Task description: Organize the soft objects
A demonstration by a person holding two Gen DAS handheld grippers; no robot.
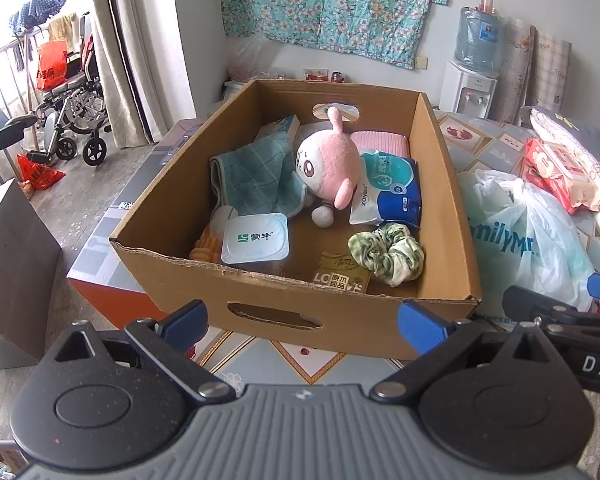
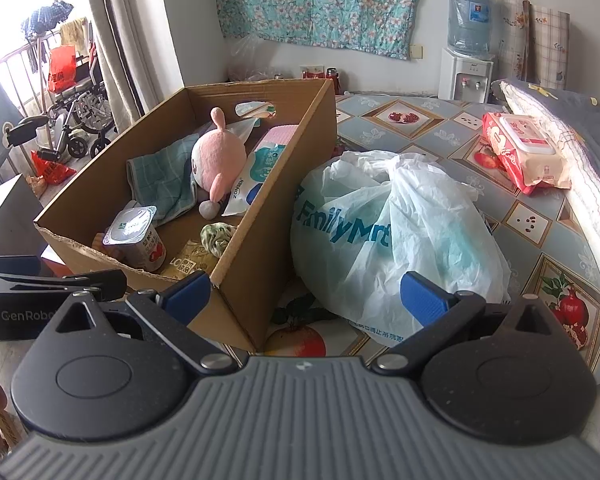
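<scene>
A cardboard box (image 1: 440, 200) stands on the table and holds a pink plush toy (image 1: 332, 164), a teal towel (image 1: 256, 180), a green scrunchie (image 1: 388, 254), a blue wipes pack (image 1: 392, 188), a pink folded cloth (image 1: 380, 141), a yogurt cup (image 1: 256, 240) and a tissue pack (image 1: 342, 276). My left gripper (image 1: 304, 320) is open and empty in front of the box's near wall. My right gripper (image 2: 306, 294) is open and empty, between the box's right wall (image 2: 276, 184) and a white FamilyMart plastic bag (image 2: 388, 232). The plush (image 2: 220, 160) and scrunchie (image 2: 216, 236) also show in the right wrist view.
A red wet-wipes pack (image 2: 524, 152) lies on the patterned tablecloth (image 2: 420, 128) at the right, beside a rolled quilt (image 2: 580, 168). A water dispenser (image 2: 466, 76) stands behind. A wheelchair (image 1: 72, 112) and a dark cabinet (image 1: 12, 280) are at the left.
</scene>
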